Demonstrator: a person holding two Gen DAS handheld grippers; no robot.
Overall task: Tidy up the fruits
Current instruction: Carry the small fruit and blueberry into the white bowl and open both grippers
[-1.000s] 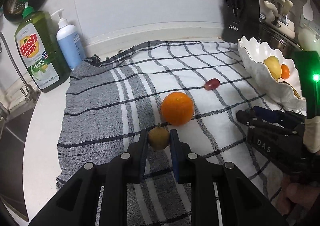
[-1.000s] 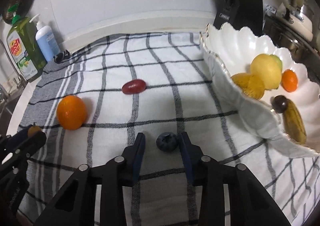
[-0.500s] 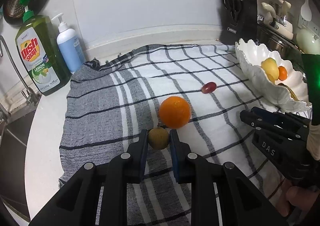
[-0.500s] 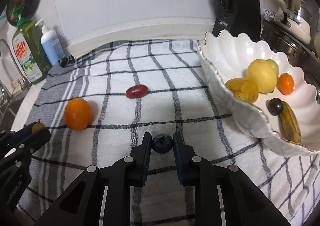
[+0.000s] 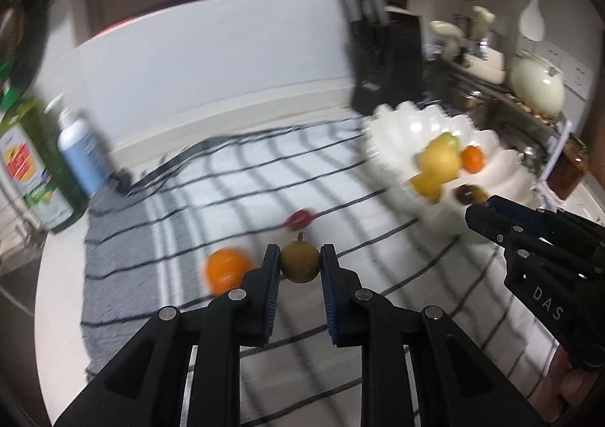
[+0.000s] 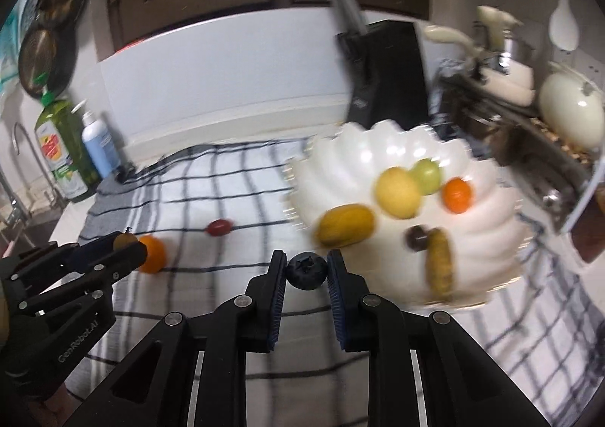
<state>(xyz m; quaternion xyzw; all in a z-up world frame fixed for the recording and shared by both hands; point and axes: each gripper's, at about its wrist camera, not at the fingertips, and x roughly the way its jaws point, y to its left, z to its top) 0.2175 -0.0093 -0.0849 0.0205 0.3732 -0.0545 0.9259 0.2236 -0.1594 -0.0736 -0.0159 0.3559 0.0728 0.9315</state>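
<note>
Fruits lie on a white cloth with dark checks [image 5: 211, 177] spread over a pale counter [image 5: 56, 275] in a kitchen, with a white backsplash [image 5: 211, 79] behind and dark cabinets above.

Both views are smeared by motion, so we cannot read the labels or make out small details. From the left we see a green dish-soap bottle [image 5: 34, 170], cut off by the frame edge, then a blue pump bottle [image 5: 81, 154]. On the cloth sit a round orange [image 5: 226, 270] and, further back, a small red oval fruit [image 5: 300, 219].

Our left gripper [image 5: 300, 262] is clamped on a small brownish-green round fruit [image 5: 300, 262], held clear above the cloth; its fingers hide part of the orange. Our right gripper [image 6: 306, 270] is closed on a dark blueberry [image 6: 306, 271], just in front of a white scalloped bowl [image 6: 378, 147].

That bowl holds a yellow lemon [image 6: 397, 192], a green fruit [image 6: 426, 171], a small orange citrus [image 6: 457, 194] and some blurred yellowish and dark pieces we cannot identify. Behind it stands a black knife block [image 6: 385, 75], and to the right a cream teapot [image 6: 571, 113] beside a cluttered rack.
</note>
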